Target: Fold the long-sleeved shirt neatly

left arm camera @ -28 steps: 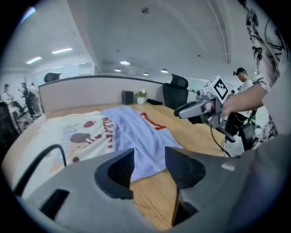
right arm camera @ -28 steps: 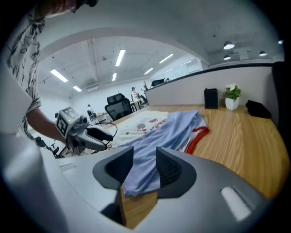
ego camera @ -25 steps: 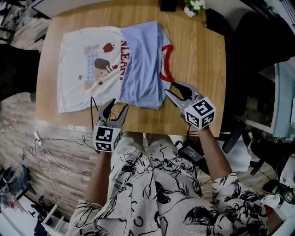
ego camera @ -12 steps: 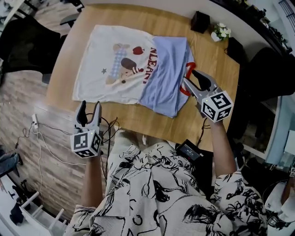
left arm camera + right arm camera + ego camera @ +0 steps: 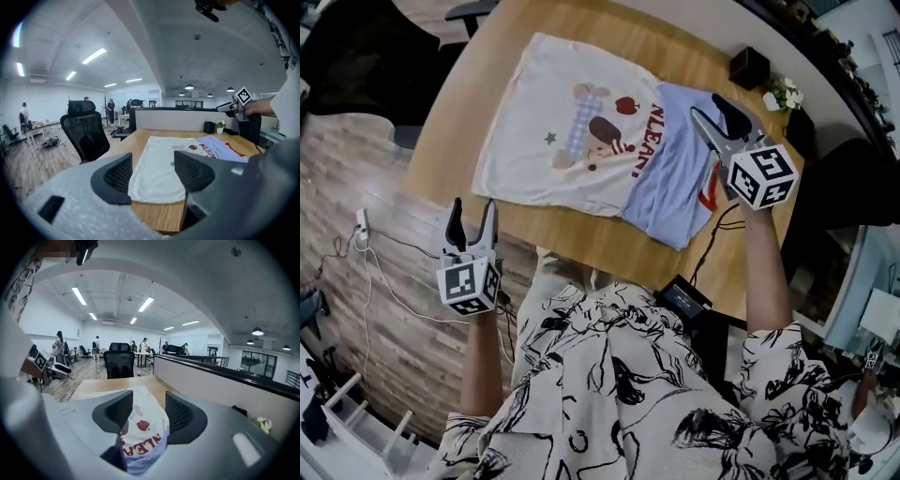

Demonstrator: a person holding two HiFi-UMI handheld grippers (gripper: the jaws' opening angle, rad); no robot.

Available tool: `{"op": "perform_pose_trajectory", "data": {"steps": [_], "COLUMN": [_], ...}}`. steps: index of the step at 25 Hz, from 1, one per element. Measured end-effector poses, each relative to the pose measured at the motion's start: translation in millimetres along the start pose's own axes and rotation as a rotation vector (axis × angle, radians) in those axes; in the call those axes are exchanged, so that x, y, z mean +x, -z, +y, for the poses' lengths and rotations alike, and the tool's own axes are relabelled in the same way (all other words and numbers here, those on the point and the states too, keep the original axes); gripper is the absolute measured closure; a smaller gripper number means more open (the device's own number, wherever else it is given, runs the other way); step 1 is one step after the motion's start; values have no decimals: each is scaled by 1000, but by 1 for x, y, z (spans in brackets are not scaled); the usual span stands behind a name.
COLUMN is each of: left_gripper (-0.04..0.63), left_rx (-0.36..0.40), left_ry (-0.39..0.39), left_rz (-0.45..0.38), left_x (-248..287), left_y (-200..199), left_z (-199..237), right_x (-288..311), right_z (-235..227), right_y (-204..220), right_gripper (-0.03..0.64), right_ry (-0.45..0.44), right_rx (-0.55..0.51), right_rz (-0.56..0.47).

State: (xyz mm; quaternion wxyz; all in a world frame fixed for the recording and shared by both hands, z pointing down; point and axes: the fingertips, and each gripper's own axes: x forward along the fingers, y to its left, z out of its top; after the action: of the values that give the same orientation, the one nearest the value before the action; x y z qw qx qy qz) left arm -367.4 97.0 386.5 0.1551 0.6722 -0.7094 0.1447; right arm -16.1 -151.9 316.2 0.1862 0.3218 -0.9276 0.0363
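Head view: shirt on wooden table, plank floor around.

In the head view your shirt lies flat on the table, across the upper middle of the frame, with one layer folded over on top at its right end. Beyond that end, at the upper right, a small box stands on the table, a potted plant just right of it. A flat device sits at the table's near edge, right of centre; cables trail over the floor at the left
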Motion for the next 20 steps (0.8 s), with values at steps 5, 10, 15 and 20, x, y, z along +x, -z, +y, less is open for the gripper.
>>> {"op": "perform_pose_trajectory", "data": {"steps": [5, 10, 15, 20], "left_gripper": [327, 342, 360, 457], "left_rx": [-83, -156, -164, -220], "left_ry": [-2, 53, 118, 194], "left_rz": [85, 251, 359, 427], "left_x": [22, 49, 76, 93], "left_y": [38, 98, 137, 159], "left_z": [39, 70, 89, 89], "right_x": [45, 101, 157, 213], "right_z": [9, 27, 47, 60], "right_y": [-35, -61, -80, -89], "right_gripper": [371, 365, 364, 364], "right_ry": [21, 5, -25, -60], "right_rx": [-15, -49, -93, -125], "right_rz": [12, 54, 118, 175]}}
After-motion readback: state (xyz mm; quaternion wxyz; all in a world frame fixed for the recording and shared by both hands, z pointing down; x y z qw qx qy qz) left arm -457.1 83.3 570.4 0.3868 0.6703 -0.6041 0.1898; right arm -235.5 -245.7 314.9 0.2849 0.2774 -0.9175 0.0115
